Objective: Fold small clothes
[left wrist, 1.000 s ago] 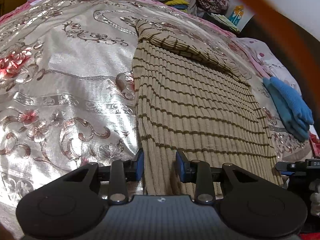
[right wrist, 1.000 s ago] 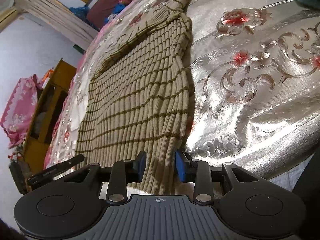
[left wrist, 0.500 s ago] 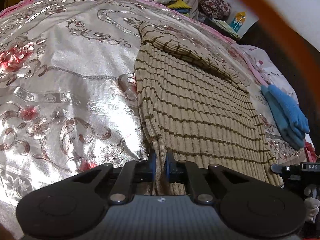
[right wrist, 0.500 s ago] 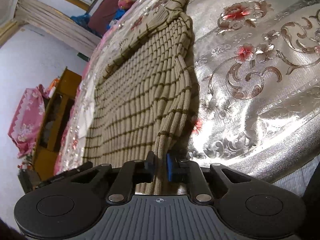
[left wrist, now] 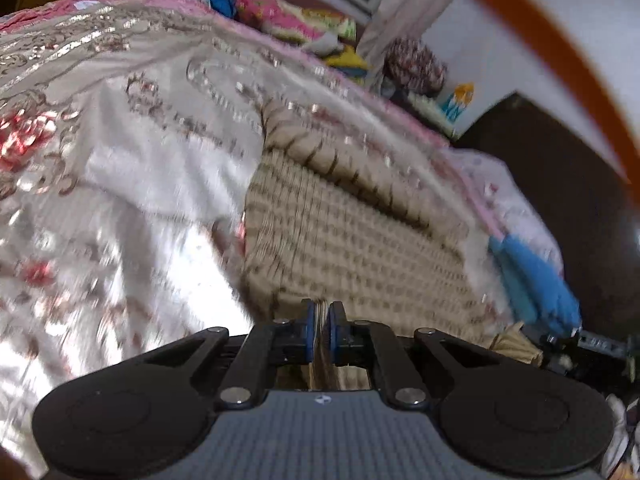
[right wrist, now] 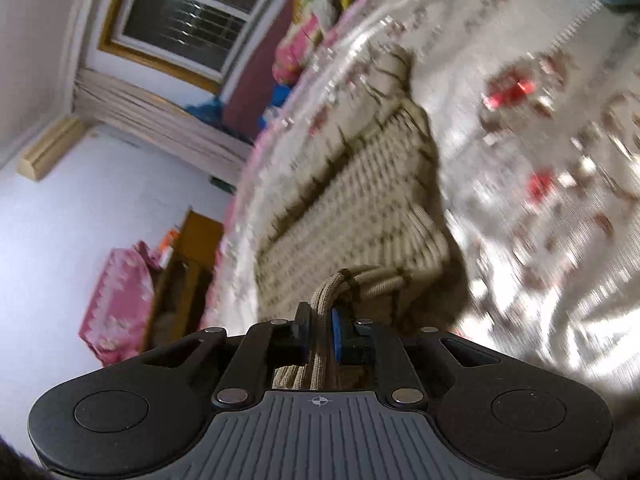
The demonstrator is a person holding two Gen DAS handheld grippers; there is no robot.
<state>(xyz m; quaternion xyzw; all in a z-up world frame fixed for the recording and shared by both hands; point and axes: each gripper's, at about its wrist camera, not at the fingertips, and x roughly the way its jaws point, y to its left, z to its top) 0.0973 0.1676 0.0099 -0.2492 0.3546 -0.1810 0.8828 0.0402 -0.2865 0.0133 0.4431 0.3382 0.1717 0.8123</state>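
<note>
Now both grippers grip the striped sweater [left wrist: 352, 240] hem at near edge of bed [left wrist: 120, 200]: left gripper [left wrist: 321, 332] fingers pinched on knit, right gripper [right wrist: 320, 332] fingers likewise. Hem lifted, rest flat on bed. Blue cloth [left wrist: 536, 280] by right edge.

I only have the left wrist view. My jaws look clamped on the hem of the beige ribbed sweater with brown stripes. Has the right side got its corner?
Observer: Yes, the right gripper is shut on a bunched fold of the beige ribbed sweater.
Operator: Anything beyond the bed on that side?
Observer: A wooden cabinet with a pink floral bundle beside it.
Operator: What's above that?
Observer: A window with a yellow frame.
</note>
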